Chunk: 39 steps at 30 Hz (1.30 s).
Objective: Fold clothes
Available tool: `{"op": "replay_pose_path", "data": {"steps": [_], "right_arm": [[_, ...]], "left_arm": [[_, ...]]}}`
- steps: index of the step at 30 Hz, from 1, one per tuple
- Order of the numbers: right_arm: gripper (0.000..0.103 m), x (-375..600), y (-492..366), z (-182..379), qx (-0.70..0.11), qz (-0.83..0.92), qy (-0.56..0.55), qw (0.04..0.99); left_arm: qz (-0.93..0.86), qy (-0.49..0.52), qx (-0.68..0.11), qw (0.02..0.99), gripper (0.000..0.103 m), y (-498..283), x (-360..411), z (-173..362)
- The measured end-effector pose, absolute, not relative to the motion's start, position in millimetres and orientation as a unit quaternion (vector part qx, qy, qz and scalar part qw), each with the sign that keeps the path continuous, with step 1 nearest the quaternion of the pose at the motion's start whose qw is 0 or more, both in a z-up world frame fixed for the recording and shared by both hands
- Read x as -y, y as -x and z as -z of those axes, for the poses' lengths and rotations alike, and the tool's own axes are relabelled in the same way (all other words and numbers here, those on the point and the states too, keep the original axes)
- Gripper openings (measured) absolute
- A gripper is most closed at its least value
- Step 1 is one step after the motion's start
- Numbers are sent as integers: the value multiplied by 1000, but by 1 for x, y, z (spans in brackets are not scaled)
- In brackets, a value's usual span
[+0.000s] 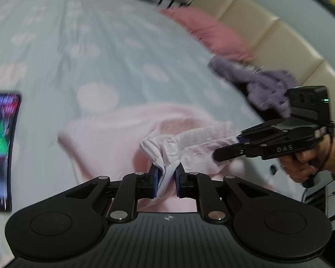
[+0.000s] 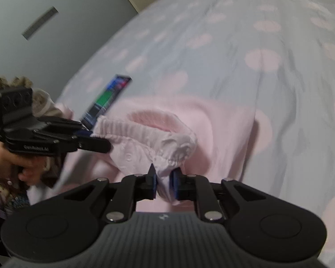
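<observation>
A pale pink garment with a white elastic waistband (image 1: 189,140) (image 2: 149,140) is held above a pale blue bed sheet with pink dots (image 1: 89,55) (image 2: 245,44). My left gripper (image 1: 167,176) is shut on one end of the waistband; the same gripper shows at the left of the right wrist view (image 2: 93,140). My right gripper (image 2: 164,183) is shut on the other end, and appears at the right of the left wrist view (image 1: 230,145). The waistband stretches between them, and the pink body of the garment (image 1: 105,138) (image 2: 223,129) drapes onto the bed.
A phone with a lit screen (image 1: 0,147) (image 2: 107,100) lies on the sheet. A pink cloth (image 1: 207,31) and a purple garment (image 1: 261,84) lie by the beige padded headboard (image 1: 279,33). A hand (image 1: 306,163) grips the other gripper's handle.
</observation>
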State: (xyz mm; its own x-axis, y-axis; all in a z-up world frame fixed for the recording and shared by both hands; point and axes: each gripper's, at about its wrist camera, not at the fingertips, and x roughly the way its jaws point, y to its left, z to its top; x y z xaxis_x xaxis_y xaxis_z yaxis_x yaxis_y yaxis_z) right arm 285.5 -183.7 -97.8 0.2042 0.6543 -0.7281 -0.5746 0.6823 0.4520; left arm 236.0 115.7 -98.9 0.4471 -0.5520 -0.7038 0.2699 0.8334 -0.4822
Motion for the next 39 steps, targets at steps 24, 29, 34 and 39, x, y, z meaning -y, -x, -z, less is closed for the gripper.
{"op": "replay_pose_path", "data": {"steps": [24,29,34,39], "right_arm": [[53,181,-300,62,-490,-315,-41,812],[35,171,-306,64,-488,-311,-48,814],[17,170,-299,66,-489,-337,-43,803],[17,182,-275,57,-475,-406,-10,781]], "left_arm": [[166,202,-464,846,67,-239,-122,85],[177,213,-476,835,54,-248,-122,97],[188,239,-471,828,31,-246,-126,104],[244,214,-467,823,29,-225,-124,101]]}}
